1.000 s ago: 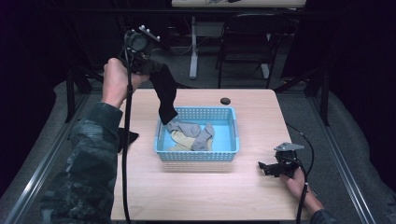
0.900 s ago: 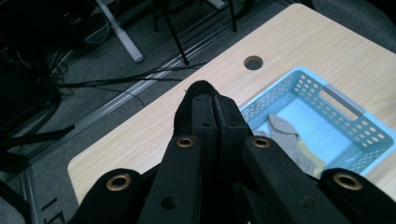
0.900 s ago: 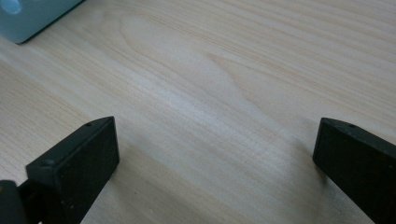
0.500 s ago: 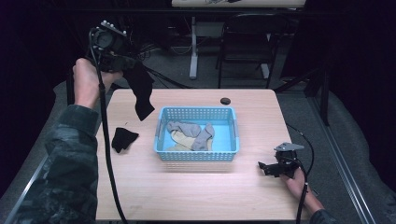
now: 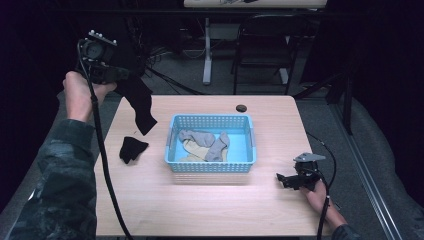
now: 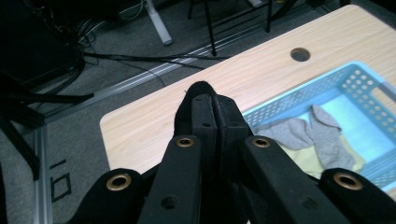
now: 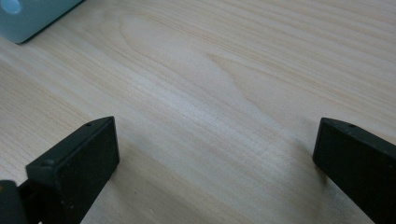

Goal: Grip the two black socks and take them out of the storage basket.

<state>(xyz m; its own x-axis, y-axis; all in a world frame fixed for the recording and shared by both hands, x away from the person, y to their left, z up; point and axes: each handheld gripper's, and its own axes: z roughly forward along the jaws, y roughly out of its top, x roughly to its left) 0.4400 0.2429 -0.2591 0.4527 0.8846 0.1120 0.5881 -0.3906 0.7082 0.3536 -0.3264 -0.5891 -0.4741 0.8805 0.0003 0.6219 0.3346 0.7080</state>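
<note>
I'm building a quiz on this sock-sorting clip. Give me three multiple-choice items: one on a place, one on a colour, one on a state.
1. Where does the folded black sock lie?
A. on the table left of the basket
B. in the basket
C. on the floor

2. What colour is the basket?
A. red
B. light blue
C. white

3. How is the left gripper?
A. open, empty
B. resting on the table
C. shut on a hanging black sock

Answers: 1 A, it rests on bare wood beside the basket; 2 B, its perforated walls are light blue; 3 C, the left gripper view shows jaws pressed together on black cloth.
</note>
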